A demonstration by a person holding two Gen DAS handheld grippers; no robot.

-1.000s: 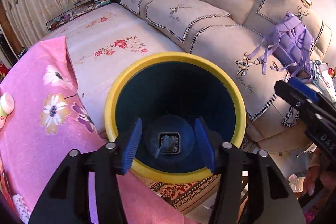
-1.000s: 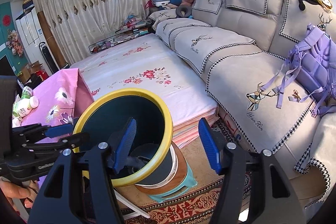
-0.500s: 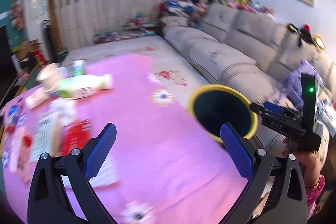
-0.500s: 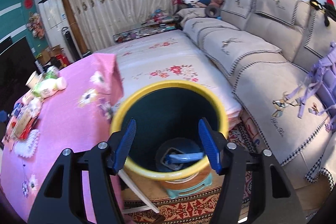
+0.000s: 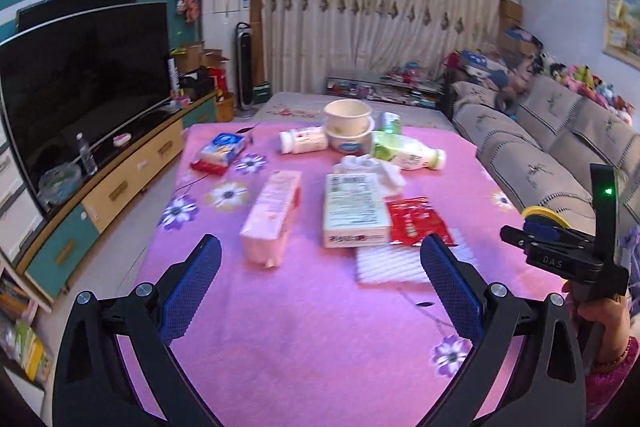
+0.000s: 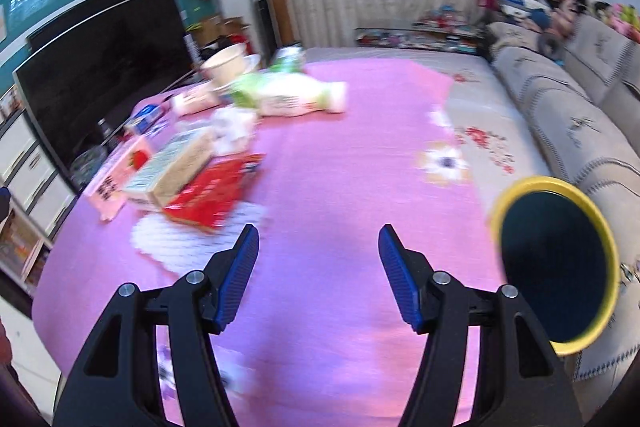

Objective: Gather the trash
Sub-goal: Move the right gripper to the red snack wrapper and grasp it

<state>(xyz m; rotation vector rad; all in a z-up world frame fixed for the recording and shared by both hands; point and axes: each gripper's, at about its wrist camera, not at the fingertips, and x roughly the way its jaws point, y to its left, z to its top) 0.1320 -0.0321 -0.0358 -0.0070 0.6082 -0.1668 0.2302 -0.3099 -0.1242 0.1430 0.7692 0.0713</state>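
Trash lies on the pink tablecloth (image 5: 320, 327): a pink carton (image 5: 272, 215), a pale box (image 5: 354, 209), a red packet (image 5: 416, 221), a white napkin (image 5: 394, 263), a crumpled tissue (image 5: 370, 171), a green-labelled bottle (image 5: 408, 155) and stacked paper cups (image 5: 348, 125). My left gripper (image 5: 320, 255) hangs wide open over the near table, empty. My right gripper (image 6: 318, 239) is open too, with nothing between its pads, right of the red packet (image 6: 208, 195). The yellow-rimmed bin (image 6: 536, 183) stands off the table's right edge.
A sofa (image 5: 560, 147) runs along the right, and a bed with a floral sheet (image 6: 472, 99) lies behind the table. On the left, a television (image 5: 80, 79) sits on a low cabinet. A hand holds the right gripper (image 5: 560, 247) at the right edge of the left wrist view.
Both grippers swung left, away from the yellow bin, and now hang over the pink table. The left jaws spread wide. The right jaws kept their gap.
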